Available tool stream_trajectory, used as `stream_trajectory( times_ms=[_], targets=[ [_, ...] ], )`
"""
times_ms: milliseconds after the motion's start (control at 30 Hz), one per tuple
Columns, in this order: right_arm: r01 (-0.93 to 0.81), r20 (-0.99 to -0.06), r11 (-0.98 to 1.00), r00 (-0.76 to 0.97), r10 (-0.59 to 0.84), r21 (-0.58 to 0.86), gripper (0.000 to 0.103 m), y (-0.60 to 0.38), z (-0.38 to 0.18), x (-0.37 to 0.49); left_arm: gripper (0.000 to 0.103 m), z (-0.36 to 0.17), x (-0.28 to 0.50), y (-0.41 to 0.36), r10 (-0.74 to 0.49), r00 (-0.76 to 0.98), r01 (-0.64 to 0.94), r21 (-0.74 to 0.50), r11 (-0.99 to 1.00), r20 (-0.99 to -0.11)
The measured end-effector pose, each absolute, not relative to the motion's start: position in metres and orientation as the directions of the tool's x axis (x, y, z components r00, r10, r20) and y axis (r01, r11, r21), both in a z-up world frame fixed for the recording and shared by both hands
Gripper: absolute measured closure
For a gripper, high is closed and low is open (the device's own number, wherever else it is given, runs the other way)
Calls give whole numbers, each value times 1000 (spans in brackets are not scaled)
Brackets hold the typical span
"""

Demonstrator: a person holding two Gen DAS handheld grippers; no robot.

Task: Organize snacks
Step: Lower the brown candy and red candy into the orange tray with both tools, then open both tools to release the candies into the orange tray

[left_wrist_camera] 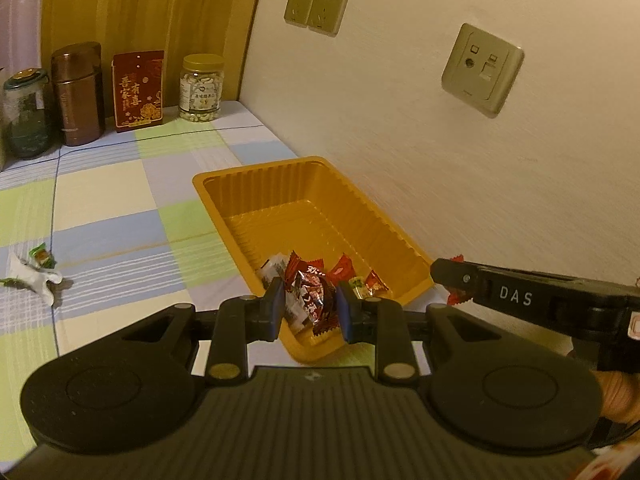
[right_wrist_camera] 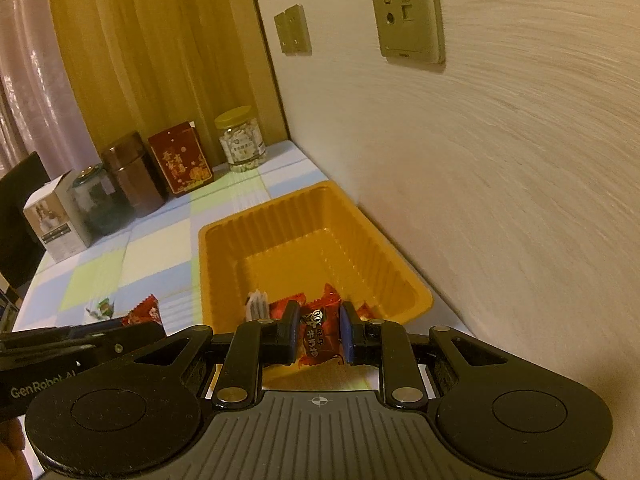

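Note:
An orange ribbed tray [left_wrist_camera: 208, 184] [right_wrist_camera: 208, 240] lies on the checked tablecloth against the wall. Several wrapped snacks [left_wrist_camera: 344, 268] [right_wrist_camera: 256, 304] sit at its near end. My left gripper [left_wrist_camera: 310, 298] is shut on a red and silver snack packet [left_wrist_camera: 314, 308] above the tray's near left corner. My right gripper [right_wrist_camera: 320, 332] is shut on a red candy [right_wrist_camera: 320, 344] over the tray's near end. In the left wrist view the right gripper [left_wrist_camera: 444, 276] comes in from the right with red wrapper showing. In the right wrist view the left gripper [right_wrist_camera: 154, 330] shows at the lower left, holding its red packet [right_wrist_camera: 144, 314].
Loose green and white candies [left_wrist_camera: 38, 268] [right_wrist_camera: 102, 308] lie on the cloth left of the tray. At the back stand a nut jar [left_wrist_camera: 201, 88], a red box [left_wrist_camera: 138, 92], a brown canister [left_wrist_camera: 78, 96], a glass jar [left_wrist_camera: 26, 116] and a white box [right_wrist_camera: 52, 220]. The wall with sockets [left_wrist_camera: 482, 68] runs close along the right.

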State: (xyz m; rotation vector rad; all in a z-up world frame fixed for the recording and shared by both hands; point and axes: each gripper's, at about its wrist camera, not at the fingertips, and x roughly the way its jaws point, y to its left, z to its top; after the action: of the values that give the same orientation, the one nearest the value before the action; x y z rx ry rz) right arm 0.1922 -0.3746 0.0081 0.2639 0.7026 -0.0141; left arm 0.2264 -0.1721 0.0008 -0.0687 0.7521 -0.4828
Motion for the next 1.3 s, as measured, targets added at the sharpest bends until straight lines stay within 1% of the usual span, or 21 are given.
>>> stream_trajectory(
  times_ms=[633, 967, 1067, 1100, 1133, 1300],
  targets=[
    [59, -677, 983, 732, 77, 176, 82, -378, -11, 269, 79, -19, 307, -196, -461, 596, 391, -265, 882, -657],
    [63, -681, 981, 729, 78, 181, 82, -381, -16, 293, 78, -30, 339, -200, -457, 585, 383, -269, 884, -670],
    [64, -683, 981, 726, 81, 183, 82, -382, -18, 295, 76, -33, 344, -203, -457, 579, 383, -269, 884, -675],
    [63, -684, 981, 725, 81, 183, 82, -381, -19, 295, 72, -34, 346, -203, -455, 578, 378, -272, 885, -677],
    [63, -685, 981, 724, 82, 184, 82, -381, -20, 295, 66, -36, 348, -203, -453, 577, 373, -273, 887, -679],
    [68, -687, 980, 722, 80, 186, 82, -383, -19, 293, 65, -37, 349, -197, -433, 592, 351, -267, 898, -679]
  ],
)
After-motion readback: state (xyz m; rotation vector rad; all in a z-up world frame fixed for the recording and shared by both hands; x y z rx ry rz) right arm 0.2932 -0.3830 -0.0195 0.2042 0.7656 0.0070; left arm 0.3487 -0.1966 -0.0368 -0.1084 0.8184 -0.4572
